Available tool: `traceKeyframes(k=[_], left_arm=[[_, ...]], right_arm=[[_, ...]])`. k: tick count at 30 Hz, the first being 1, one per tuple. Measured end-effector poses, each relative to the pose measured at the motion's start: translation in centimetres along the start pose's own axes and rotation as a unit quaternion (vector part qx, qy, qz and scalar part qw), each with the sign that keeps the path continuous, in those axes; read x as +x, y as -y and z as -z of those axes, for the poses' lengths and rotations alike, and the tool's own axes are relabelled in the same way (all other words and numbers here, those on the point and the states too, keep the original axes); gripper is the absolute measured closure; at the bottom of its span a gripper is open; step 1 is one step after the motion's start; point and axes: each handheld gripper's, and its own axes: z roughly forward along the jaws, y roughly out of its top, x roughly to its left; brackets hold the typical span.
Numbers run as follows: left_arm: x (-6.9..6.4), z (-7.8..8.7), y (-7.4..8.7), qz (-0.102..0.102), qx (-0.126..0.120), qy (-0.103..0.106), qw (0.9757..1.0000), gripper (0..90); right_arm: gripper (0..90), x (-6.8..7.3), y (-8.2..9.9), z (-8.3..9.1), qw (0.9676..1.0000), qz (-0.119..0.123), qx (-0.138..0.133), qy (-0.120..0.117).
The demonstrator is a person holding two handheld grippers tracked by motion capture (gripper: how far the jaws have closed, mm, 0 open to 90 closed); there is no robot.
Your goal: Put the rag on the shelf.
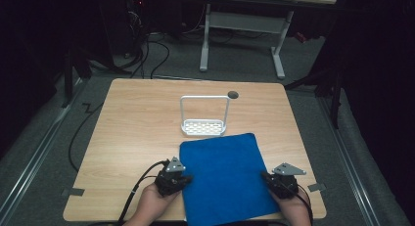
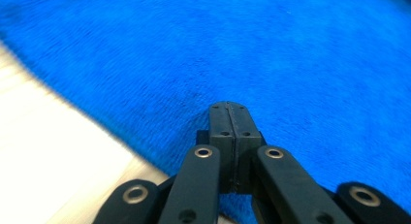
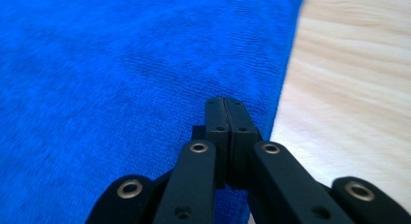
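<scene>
A blue cloth (image 1: 225,177) lies flat on the wooden table (image 1: 137,123), its near edge reaching the table's front edge. My left gripper (image 1: 186,178) rests at the cloth's left edge, held by a hand from below. In the left gripper view its jaws (image 2: 229,108) are pressed together over the blue cloth (image 2: 271,54), with nothing seen between them. My right gripper (image 1: 267,177) sits at the cloth's right edge. Its jaws (image 3: 225,103) are likewise shut, just above the cloth's (image 3: 121,64) border with bare wood (image 3: 354,103).
A small white wire rack (image 1: 203,127) with a tall handle stands behind the cloth at the table's middle. A dark round spot (image 1: 233,94) lies near the far edge. Cables trail from both grippers. Desk legs and cords fill the dark floor beyond.
</scene>
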Motion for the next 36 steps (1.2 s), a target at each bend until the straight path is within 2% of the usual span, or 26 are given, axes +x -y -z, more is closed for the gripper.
traceKeyframes(k=[2,5,6,8,10,12,13,14,15,17,18,19,20,22,23,24,25,27,28,30,36], left_arm=[[0.5,0.6,0.5,0.005,-0.002,-0.001,1.0,90.0],[0.9,1.2,1.0,0.008,-0.004,-0.004,1.0,90.0],[1.3,1.8,1.5,0.011,-0.004,-0.006,0.9999,90.0],[1.7,2.3,1.9,0.018,-0.004,-0.008,0.9998,90.0],[1.8,2.6,2.1,0.021,-0.006,-0.01,0.9997,90.0],[2.3,3.1,2.4,0.021,-0.003,-0.018,0.9996,89.4],[2.8,3.6,2.6,0.029,-0.004,-0.027,0.9992,88.3],[2.8,3.6,2.6,0.029,-0.004,-0.027,0.9992,87.2],[3.3,3.9,2.6,0.038,-0.006,-0.037,0.9986,84.8],[3.5,4.0,2.5,0.04,-0.006,-0.042,0.9983,78.8],[4.0,4.3,2.0,0.048,-0.019,-0.051,0.9974,75.0],[4.0,4.3,2.0,0.048,-0.019,-0.051,0.9974,71.7],[4.4,4.3,1.1,0.053,-0.041,-0.058,0.996,66.3],[4.6,4.1,0.6,0.052,-0.045,-0.064,0.9956,59.7],[5.0,3.1,-0.2,0.052,-0.035,-0.066,0.9958,59.6],[5.0,3.1,-0.2,0.052,-0.035,-0.066,0.9958,59.5],[5.2,2.3,-0.4,0.045,-0.021,-0.072,0.9962,59.5],[5.2,1.9,-0.4,0.043,-0.014,-0.072,0.9964,59.8],[5.0,1.7,-0.1,0.027,-0.013,-0.078,0.9965,59.5],[4.9,1.7,0.1,0.022,-0.016,-0.082,0.9963,59.5],[4.4,2.4,1.0,0.021,-0.018,-0.084,0.9961,59.4]], right_arm=[[89.8,0.9,-0.1,0.1,0.9999,0.006,0.005,-0.014],[86.5,1.6,-0.3,0.0,0.9996,0.016,0.005,-0.021],[84.7,2.0,-0.8,0.2,0.9993,0.025,-0.013,-0.025],[83.9,2.1,-1.2,0.1,0.9991,0.019,-0.023,-0.031],[82.9,2.2,-1.7,-0.5,0.9991,0.02,-0.019,-0.031],[82.0,2.3,-2.1,-1.0,0.999,0.023,-0.021,-0.032],[81.6,2.5,-2.4,-1.1,0.999,0.024,-0.022,-0.03],[81.6,2.5,-2.4,-1.1,0.999,0.024,-0.022,-0.03],[80.4,2.8,-2.9,-1.3,0.9989,0.027,-0.027,-0.03],[79.7,2.9,-3.1,-1.5,0.9988,0.029,-0.027,-0.03],[77.6,2.9,-3.9,-2.0,0.9989,0.03,-0.024,-0.028],[77.6,2.9,-3.9,-2.0,0.9989,0.03,-0.024,-0.028],[76.7,2.6,-4.6,-2.6,0.999,0.03,-0.024,-0.023],[75.2,2.2,-5.3,-3.4,0.9993,0.017,-0.024,-0.023],[75.0,2.0,-5.6,-4.0,0.9996,0.011,-0.019,-0.02],[74.9,1.9,-5.9,-4.6,0.9997,0.004,-0.013,-0.018],[74.2,1.9,-6.0,-5.0,0.9998,0.002,-0.008,-0.017],[74.1,2.0,-6.0,-5.2,0.9998,0.004,-0.005,-0.016],[73.7,2.4,-5.8,-5.6,0.9998,0.016,0.003,-0.014],[73.3,2.6,-5.5,-5.7,0.9996,0.025,0.003,-0.01],[73.4,3.3,-4.7,-5.0,0.9992,0.037,-0.002,-0.014]])
